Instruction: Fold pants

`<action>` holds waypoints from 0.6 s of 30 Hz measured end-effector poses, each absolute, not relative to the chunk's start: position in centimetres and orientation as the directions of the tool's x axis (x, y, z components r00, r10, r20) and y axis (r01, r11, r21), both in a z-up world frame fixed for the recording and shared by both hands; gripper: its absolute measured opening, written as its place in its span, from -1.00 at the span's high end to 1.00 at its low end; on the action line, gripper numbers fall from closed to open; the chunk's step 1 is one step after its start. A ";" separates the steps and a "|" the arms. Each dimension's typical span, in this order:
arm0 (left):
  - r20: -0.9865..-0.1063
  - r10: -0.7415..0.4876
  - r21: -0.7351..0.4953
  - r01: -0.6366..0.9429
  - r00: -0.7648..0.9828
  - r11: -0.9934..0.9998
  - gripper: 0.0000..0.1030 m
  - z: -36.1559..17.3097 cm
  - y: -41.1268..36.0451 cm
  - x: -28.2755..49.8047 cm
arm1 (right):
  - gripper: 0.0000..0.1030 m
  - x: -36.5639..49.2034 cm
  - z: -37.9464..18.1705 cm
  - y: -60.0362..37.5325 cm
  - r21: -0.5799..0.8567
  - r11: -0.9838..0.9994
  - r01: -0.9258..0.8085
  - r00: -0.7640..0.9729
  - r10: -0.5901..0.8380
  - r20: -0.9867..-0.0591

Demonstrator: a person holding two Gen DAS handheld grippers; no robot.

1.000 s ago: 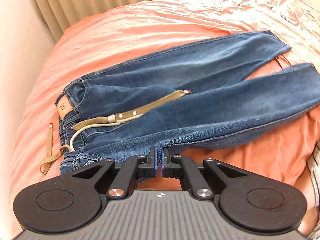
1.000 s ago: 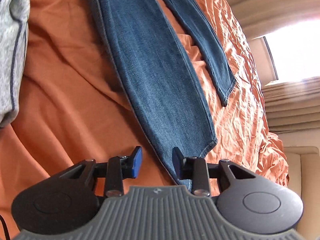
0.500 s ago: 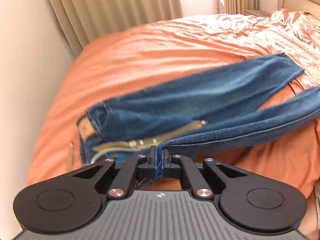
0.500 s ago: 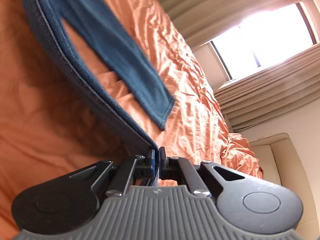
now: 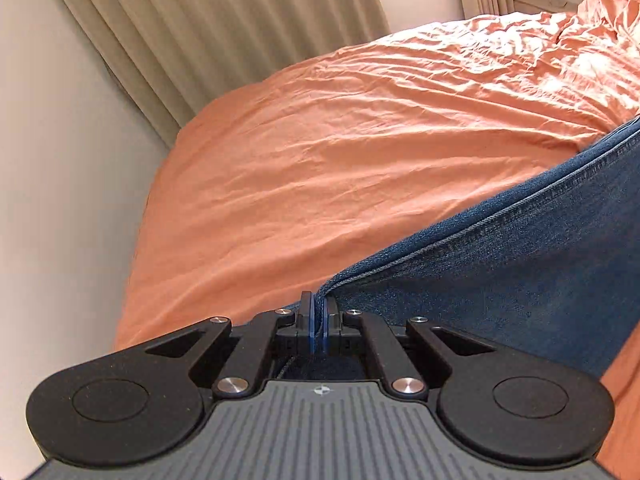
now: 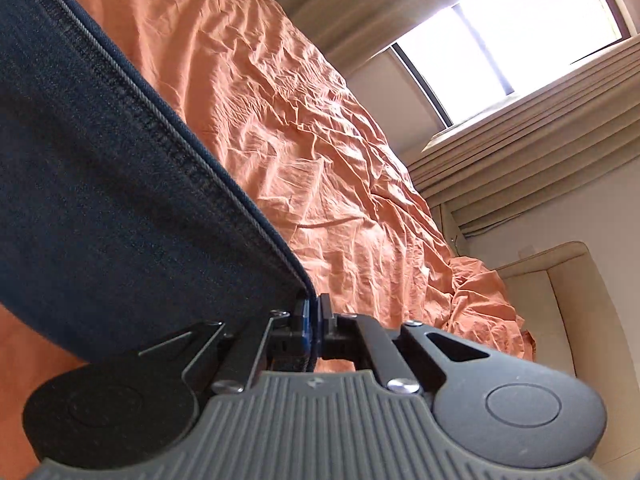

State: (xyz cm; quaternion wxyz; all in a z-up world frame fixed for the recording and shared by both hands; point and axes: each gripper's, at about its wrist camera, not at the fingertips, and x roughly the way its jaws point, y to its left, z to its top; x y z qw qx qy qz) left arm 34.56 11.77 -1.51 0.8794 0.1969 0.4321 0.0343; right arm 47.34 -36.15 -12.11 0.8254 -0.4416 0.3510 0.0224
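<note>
The dark blue denim pants (image 5: 520, 280) hung lifted above the wrinkled orange bedsheet (image 5: 340, 168), stretching from the lower centre to the right edge of the left wrist view and filling the left half of the right wrist view (image 6: 100, 208). The left gripper (image 5: 318, 316) pinched a seamed edge of the denim. The right gripper (image 6: 314, 320) was clamped on another edge. Beige pleated curtains (image 5: 208, 32) hung upper left.
</note>
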 end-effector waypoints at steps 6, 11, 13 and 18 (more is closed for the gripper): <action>-0.793 0.268 0.415 0.163 0.547 0.895 0.93 -8.1 12.7 41.8 | 1.00 55.1 -18.9 -33.6 -0.703 0.583 -0.408 0.696 -0.300 -0.653; -0.819 0.275 0.416 0.189 0.504 0.890 0.93 -12.5 13.8 44.6 | 1.00 58.6 -23.0 -32.8 -0.687 0.571 -0.450 0.660 -0.306 -0.686; -0.822 0.275 0.415 0.194 0.499 0.889 0.93 -13.7 14.0 45.2 | 1.00 59.3 -24.1 -32.7 -0.676 0.578 -0.457 0.646 -0.306 -0.699; -0.828 0.270 0.396 0.171 0.491 0.902 0.90 -15.5 14.4 45.4 | 1.00 59.9 -25.8 -32.6 -0.670 0.604 -0.432 0.642 -0.316 -0.698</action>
